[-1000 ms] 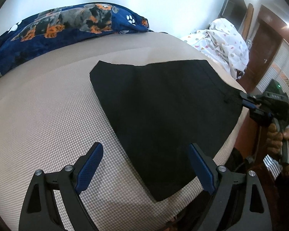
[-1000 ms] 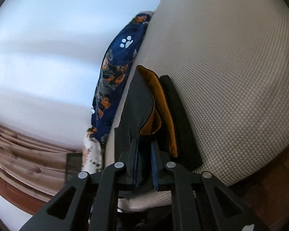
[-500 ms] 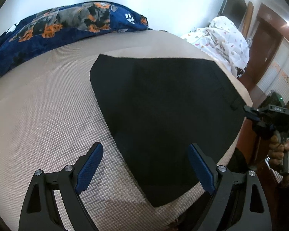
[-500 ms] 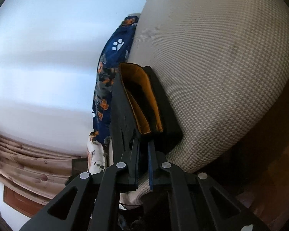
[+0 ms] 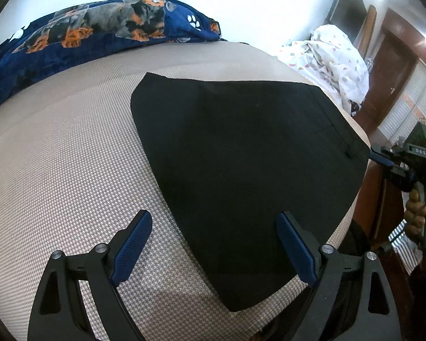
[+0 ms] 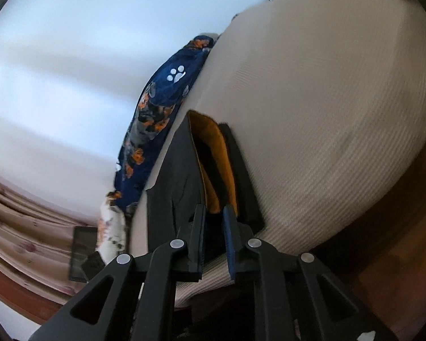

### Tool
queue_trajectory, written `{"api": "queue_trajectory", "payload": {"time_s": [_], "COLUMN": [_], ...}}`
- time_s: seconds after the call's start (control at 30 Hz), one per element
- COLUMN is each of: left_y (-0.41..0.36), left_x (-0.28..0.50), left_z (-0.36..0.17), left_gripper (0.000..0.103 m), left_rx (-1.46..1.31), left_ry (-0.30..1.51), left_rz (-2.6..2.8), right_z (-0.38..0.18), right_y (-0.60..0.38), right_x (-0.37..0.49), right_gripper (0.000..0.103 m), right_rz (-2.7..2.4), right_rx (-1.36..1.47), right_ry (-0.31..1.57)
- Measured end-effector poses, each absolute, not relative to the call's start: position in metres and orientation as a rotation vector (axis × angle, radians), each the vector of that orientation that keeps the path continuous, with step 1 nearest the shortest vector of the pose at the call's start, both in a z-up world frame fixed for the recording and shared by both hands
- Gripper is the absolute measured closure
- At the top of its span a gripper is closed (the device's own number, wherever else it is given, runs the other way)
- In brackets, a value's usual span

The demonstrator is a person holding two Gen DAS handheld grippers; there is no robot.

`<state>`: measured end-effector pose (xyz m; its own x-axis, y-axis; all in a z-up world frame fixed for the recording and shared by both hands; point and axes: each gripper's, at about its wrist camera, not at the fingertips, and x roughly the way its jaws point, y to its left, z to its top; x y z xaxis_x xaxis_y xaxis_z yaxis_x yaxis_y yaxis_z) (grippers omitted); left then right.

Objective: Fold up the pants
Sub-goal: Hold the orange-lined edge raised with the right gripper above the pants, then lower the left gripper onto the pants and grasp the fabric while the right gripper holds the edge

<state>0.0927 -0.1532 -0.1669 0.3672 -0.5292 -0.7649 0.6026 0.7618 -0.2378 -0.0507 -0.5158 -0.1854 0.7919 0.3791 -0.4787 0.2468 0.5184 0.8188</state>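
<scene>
Black pants [image 5: 250, 153] lie flat on the beige bed [image 5: 71, 156], waistband at its edge. Left gripper [image 5: 213, 244] hovers above them, jaws spread wide. Right gripper [image 6: 213, 221] is at the waistband, fingers narrowly parted, grip uncertain. A dog-print blanket [image 5: 85, 34] lies beyond.

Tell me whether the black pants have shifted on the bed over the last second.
Yes. In the left wrist view the black pants have spread toward the dog-print blue blanket; the right gripper holds the waistband edge.
</scene>
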Motion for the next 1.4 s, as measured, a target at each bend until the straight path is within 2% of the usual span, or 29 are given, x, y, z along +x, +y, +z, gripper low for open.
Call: {"api": "queue_trajectory", "payload": {"time_s": [0.33,0.53,0.6,0.67,0.73,0.9,1.03,1.4], "left_y": [-0.145,-0.145,-0.144,-0.145,-0.146,-0.148,-0.151,-0.158], "left_x": [0.097,0.103,0.105,0.107,0.109,0.114,0.117,0.133], "left_z": [-0.164,-0.167,-0.167,-0.167,-0.166,-0.168,-0.169,-0.178], "left_gripper": [0.014,0.014,0.014,0.014,0.014,0.011,0.009,0.007], "left_rx": [0.077,0.079,0.080,0.089,0.099,0.115,0.122,0.096], "left_ry": [0.918,0.927,0.925,0.922,0.921,0.927,0.934,0.984], "left_rz": [-0.663,-0.614,-0.601,-0.583,-0.569,-0.544,-0.536,-0.557], "right_z": [-0.190,-0.174,-0.167,-0.163,-0.163,-0.175,-0.185,-0.189], "right_y": [-0.503,-0.503,-0.501,-0.500,-0.499,-0.502,-0.504,-0.495], "right_x": [-0.007,0.000,0.005,0.012,0.020,0.040,0.054,0.078], "right_gripper": [0.089,0.085,0.082,0.070,0.064,0.061,0.049,0.046], "right_rz": [0.041,0.048,0.044,0.042,0.037,0.032,0.053,0.167], "right_rx": [0.838,0.771,0.721,0.674,0.639,0.607,0.594,0.570], "right_ry": [0.833,0.833,0.839,0.846,0.864,0.934,0.978,1.041]}}
